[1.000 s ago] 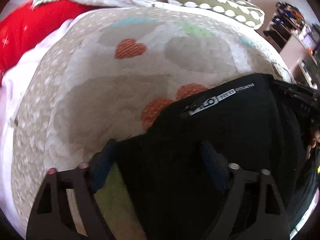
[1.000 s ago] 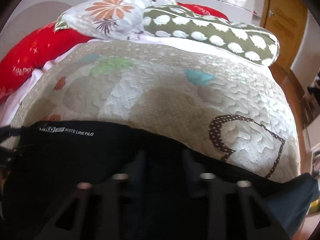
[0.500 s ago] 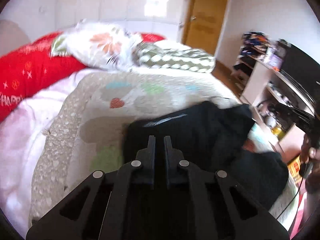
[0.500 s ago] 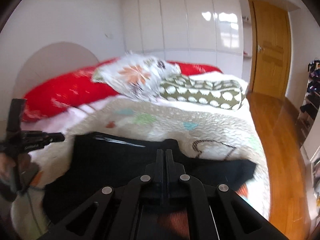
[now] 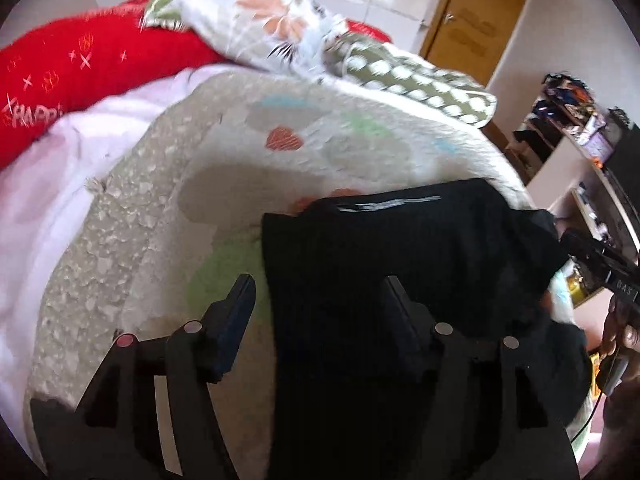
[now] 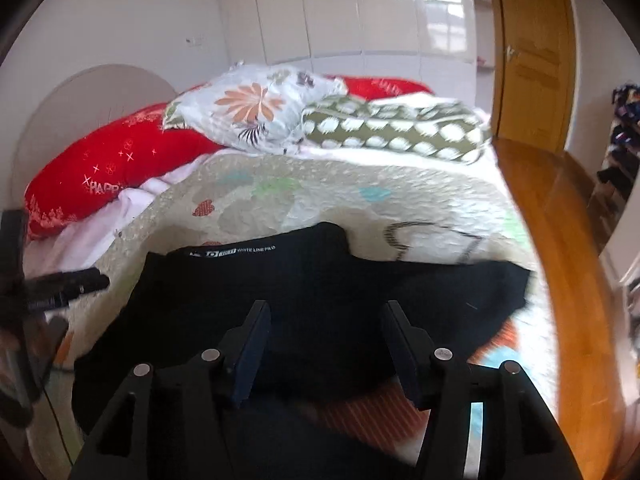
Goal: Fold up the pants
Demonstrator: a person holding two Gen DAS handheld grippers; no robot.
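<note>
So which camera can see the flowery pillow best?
The right wrist view: the flowery pillow sits whole and fairly sharp there, leaning on the red cushion. In the left wrist view, the pillow is blurred and squeezed near the top edge.

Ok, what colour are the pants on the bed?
Black pants, with small white lettering; clearest in the right wrist view.

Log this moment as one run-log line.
left gripper: just opened, empty | right gripper: just opened, empty | black pants: on quilt
</note>
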